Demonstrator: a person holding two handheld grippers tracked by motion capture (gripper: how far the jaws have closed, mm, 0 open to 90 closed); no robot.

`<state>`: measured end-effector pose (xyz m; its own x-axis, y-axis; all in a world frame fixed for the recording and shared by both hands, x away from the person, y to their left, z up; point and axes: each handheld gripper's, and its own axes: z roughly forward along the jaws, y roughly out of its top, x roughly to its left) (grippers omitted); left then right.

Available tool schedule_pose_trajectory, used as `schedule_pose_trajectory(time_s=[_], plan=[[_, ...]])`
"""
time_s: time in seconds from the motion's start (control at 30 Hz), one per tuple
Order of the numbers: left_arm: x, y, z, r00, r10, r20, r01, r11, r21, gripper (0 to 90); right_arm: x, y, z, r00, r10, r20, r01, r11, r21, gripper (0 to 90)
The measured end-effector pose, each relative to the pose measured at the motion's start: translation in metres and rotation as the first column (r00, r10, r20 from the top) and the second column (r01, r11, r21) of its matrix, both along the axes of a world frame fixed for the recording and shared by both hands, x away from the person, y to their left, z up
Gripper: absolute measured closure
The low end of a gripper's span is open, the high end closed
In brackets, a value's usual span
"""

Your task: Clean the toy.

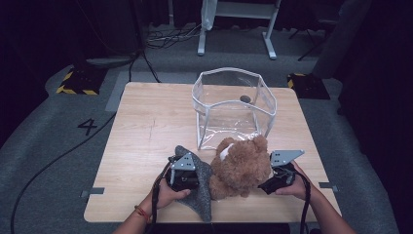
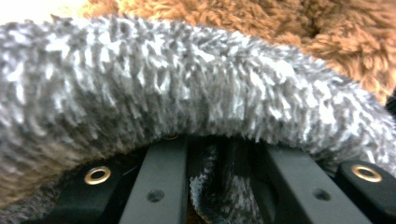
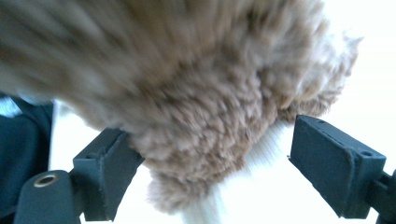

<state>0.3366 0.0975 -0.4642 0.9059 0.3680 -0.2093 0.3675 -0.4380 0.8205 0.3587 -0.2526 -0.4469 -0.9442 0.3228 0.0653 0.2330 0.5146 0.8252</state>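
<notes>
soft toy and fabric handling, both grippers at the near edge of the table

left gripper [image 1: 187, 171] has its jaws drawn narrow on a fold of grey fleece cloth [image 2: 187, 93], limp and easily bunched. right gripper [image 1: 278, 178] stands wide; the brown teddy bear [image 3: 201, 116] sits between its jaws, one touching fur, the other apart. the bear lies between the two grippers, against the cloth; judged light, squashy and non-fragile, best pinched deep on a limb. beyond it stands a clear plastic bag [image 1: 234, 105] on the wooden table [image 1: 141, 122].
</notes>
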Motion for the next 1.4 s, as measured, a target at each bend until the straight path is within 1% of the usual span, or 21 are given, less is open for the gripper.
schedule_pose_trajectory(time_s=[0.13,0.2,0.27,0.3,0.37,0.43,0.53,0.6,0.63,0.67,0.73,0.77,0.87,0.93,1.0,1.03,1.1,1.2,1.27,1.3,1.4], plan=[[0.0,-0.001,-0.001,1.0,0.001,-0.005,-0.001,1.0,-0.007,79.4,-0.012,-0.004,0.014,0.9998,-0.021,0.005,0.021,0.9957,0.091,17.6],[-0.001,-0.001,-0.001,0.9999,0.003,-0.01,-0.004,1.0,-0.005,79.5,-0.015,-0.002,0.02,0.9989,-0.047,0.008,0.046,0.994,0.099,17.1],[-0.001,-0.001,-0.003,0.9999,0.005,-0.015,-0.005,1.0,-0.006,79.5,-0.018,0.002,0.022,0.9929,-0.116,0.028,0.113,0.9893,0.093,16.7],[0.0,0.0,-0.004,0.9997,0.007,-0.023,-0.007,0.9999,-0.009,79.5,-0.02,0.004,0.023,0.9865,-0.162,0.023,0.159,0.9824,0.097,17.4],[-0.001,0.0,-0.005,0.9996,0.014,-0.025,-0.014,0.9998,-0.012,79.5,-0.022,0.008,0.025,0.976,-0.213,0.046,0.207,0.9725,0.107,22.1],[-0.003,0.0,-0.006,0.9989,0.039,-0.025,-0.039,0.9991,-0.016,79.6,-0.024,0.01,0.024,0.9749,-0.216,0.052,0.21,0.9722,0.103,25.6],[-0.005,-0.004,-0.009,0.9966,0.082,-0.014,-0.082,0.9966,-0.008,80.2,-0.028,0.012,0.023,0.9708,-0.239,0.015,0.238,0.9685,0.074,26.6],[-0.005,-0.007,-0.009,0.9945,0.105,-0.007,-0.105,0.9945,-0.001,80.4,-0.033,0.012,0.024,0.9788,-0.205,-0.008,0.205,0.9754,0.082,26.3],[-0.004,-0.008,-0.009,0.9936,0.113,-0.006,-0.113,0.9936,0.001,80.6,-0.036,0.013,0.024,0.9853,-0.171,-0.01,0.171,0.9807,0.095,22.2],[-0.005,-0.009,-0.01,0.9926,0.121,-0.004,-0.121,0.9926,0.007,80.8,-0.04,0.013,0.025,0.9907,-0.136,-0.007,0.136,0.9847,0.109,18.4],[-0.005,-0.012,-0.01,0.9919,0.127,-0.008,-0.127,0.9919,0.008,80.9,-0.049,0.017,0.028,0.9961,-0.085,0.022,0.083,0.9918,0.098,12.4],[-0.005,-0.013,-0.01,0.992,0.126,-0.008,-0.126,0.992,0.013,80.9,-0.052,0.019,0.029,0.9955,-0.088,0.034,0.085,0.9921,0.092,11.7],[-0.006,-0.014,-0.01,0.9924,0.123,-0.003,-0.123,0.9922,0.017,80.9,-0.055,0.028,0.028,0.994,-0.108,0.021,0.105,0.9892,0.103,3.7],[-0.008,-0.016,-0.009,0.9939,0.11,0.007,-0.11,0.9935,0.027,80.8,-0.053,0.035,0.026,0.9872,-0.156,0.036,0.151,0.9826,0.108,2.6],[-0.011,-0.019,-0.007,0.9956,0.087,0.035,-0.088,0.9952,0.042,80.7,-0.047,0.04,0.024,0.9749,-0.216,0.053,0.21,0.9717,0.109,3.0],[-0.013,-0.02,-0.006,0.9957,0.081,0.044,-0.083,0.9951,0.053,80.7,-0.044,0.042,0.023,0.9699,-0.237,0.054,0.231,0.9677,0.101,6.8],[-0.014,-0.02,-0.003,0.9956,0.072,0.059,-0.076,0.9951,0.063,80.5,-0.041,0.041,0.022,0.9579,-0.265,0.11,0.257,0.963,0.081,17.3],[-0.012,-0.011,0.004,0.996,0.06,0.066,-0.062,0.9974,0.036,80.4,-0.035,0.035,0.02,0.9648,-0.239,0.11,0.228,0.9683,0.101,33.5],[-0.011,-0.003,0.012,0.9945,0.067,0.081,-0.069,0.9975,0.015,80.3,-0.033,0.032,0.019,0.9683,-0.231,0.095,0.221,0.9697,0.104,37.7],[-0.011,0.001,0.016,0.9937,0.065,0.091,-0.066,0.9978,0.005,80.2,-0.032,0.031,0.019,0.9699,-0.22,0.104,0.21,0.9726,0.099,39.2],[-0.006,0.014,0.035,0.9901,0.079,0.116,-0.071,0.995,-0.07,80.2,-0.031,0.03,0.019,0.9754,-0.183,0.123,0.171,0.9804,0.098,41.5]])
